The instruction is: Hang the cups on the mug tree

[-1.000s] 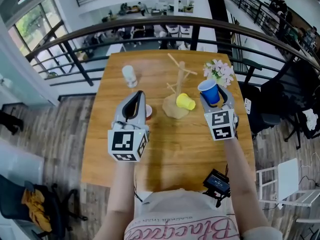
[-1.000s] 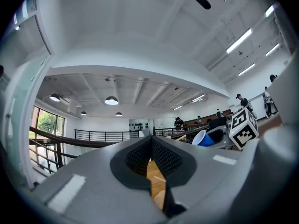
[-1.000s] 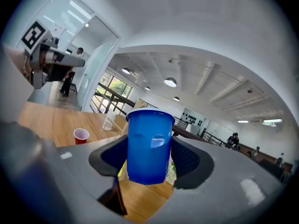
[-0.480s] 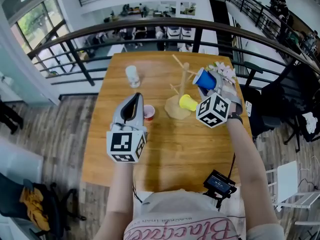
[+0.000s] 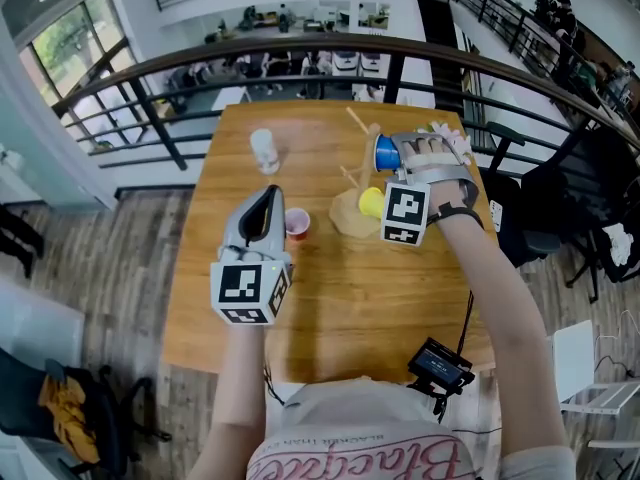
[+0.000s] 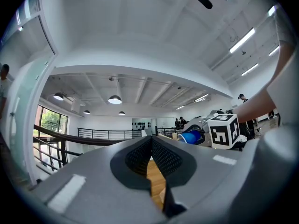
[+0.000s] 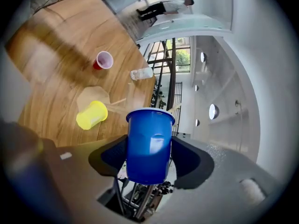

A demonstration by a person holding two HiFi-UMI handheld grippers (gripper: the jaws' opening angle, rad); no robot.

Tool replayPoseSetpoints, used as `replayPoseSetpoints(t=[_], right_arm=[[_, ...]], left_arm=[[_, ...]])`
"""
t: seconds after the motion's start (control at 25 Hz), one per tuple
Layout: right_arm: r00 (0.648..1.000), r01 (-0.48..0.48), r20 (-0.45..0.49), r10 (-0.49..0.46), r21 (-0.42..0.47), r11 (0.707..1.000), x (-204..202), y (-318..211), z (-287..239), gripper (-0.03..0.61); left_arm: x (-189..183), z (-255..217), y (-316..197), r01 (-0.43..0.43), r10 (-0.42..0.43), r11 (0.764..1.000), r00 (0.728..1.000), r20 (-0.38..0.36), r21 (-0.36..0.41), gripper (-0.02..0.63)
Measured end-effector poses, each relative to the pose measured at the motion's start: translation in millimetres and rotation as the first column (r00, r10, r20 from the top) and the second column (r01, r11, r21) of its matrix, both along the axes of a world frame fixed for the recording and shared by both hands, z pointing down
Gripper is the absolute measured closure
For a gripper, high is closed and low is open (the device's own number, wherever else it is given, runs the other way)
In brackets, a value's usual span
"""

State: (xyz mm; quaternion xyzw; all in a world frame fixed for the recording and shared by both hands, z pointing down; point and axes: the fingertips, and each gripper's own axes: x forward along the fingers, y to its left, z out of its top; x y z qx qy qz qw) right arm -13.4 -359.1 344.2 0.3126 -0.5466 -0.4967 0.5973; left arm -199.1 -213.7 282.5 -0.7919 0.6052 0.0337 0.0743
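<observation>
My right gripper (image 5: 393, 154) is shut on a blue cup (image 5: 386, 153) that lies on its side, mouth turned left, right beside the upper branches of the wooden mug tree (image 5: 360, 143). In the right gripper view the blue cup (image 7: 150, 134) sits upright between the two pads (image 7: 184, 160). A yellow cup (image 5: 371, 202) lies on its side at the tree's base (image 7: 92, 96). A red cup (image 5: 296, 224) stands just right of my left gripper (image 5: 271, 192), which is shut and empty, hovering over the table. A clear cup (image 5: 264, 151) stands at the far left.
The wooden table (image 5: 330, 298) ends at a black railing (image 5: 300, 53) over a drop to a lower floor. A bunch of pale flowers (image 5: 452, 138) stands at the far right corner behind my right hand. A small black device (image 5: 438, 363) hangs at the person's waist.
The right gripper has rolled about a quarter turn and carried the blue cup left and away to the tree, tipping its mouth from up to sideways. The left gripper has stayed put.
</observation>
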Motion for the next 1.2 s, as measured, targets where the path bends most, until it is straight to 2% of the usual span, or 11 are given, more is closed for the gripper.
replayPoseSetpoints(t=[0.12,0.2,0.4,0.52,0.6,0.68,0.8,0.88,0.96,1.08,1.2], right_arm=[[0.99,-0.003,-0.144,0.007,0.028,1.0,0,-3,3,0.291],[0.98,0.002,-0.2,0.006,0.036,0.999,-1,-2,6,0.288],[0.978,0.004,-0.208,0.004,0.038,0.999,-4,0,9,0.284],[0.993,0.002,-0.117,0.002,0.032,1.0,-7,4,6,0.279],[1.0,-0.005,-0.022,0.005,0.021,1.0,-10,9,4,0.248],[0.997,-0.007,0.075,0.006,0.015,1.0,-11,15,0,0.221],[0.977,-0.004,0.213,-0.001,0.024,1.0,-14,25,-11,0.215],[0.95,-0.001,0.313,-0.01,0.033,0.999,-14,32,-20,0.216],[0.901,0.0,0.435,-0.011,0.027,1.0,-13,40,-29,0.225],[0.793,-0.005,0.609,-0.004,0.013,1.0,-6,54,-44,0.241],[0.691,-0.008,0.723,-0.003,0.011,1.0,2,69,-58,0.28]], left_arm=[[-1,3,0,0.001,-0.001,1.0,1.0,-0.003,-0.004,0.597],[-3,4,0,0.003,-0.004,1.0,1.0,-0.006,-0.006,0.597],[-5,4,1,0.004,-0.004,1.0,1.0,-0.01,-0.007,0.598],[-4,3,1,0.003,-0.003,1.0,1.0,-0.005,-0.002,0.598],[-3,2,1,0.003,-0.003,1.0,1.0,0.0,-0.001,0.597],[-1,2,2,0.0,0.0,1.0,1.0,0.002,-0.001,0.598],[1,-1,2,-0.006,0.006,1.0,1.0,0.005,0.003,0.597],[3,-4,3,-0.009,0.009,1.0,1.0,0.01,0.008,0.598],[5,-5,3,-0.011,0.011,1.0,1.0,0.014,0.011,0.598],[6,-6,4,-0.009,0.009,1.0,1.0,0.015,0.016,0.597],[8,-6,5,-0.011,0.011,1.0,1.0,0.016,0.018,0.597]])
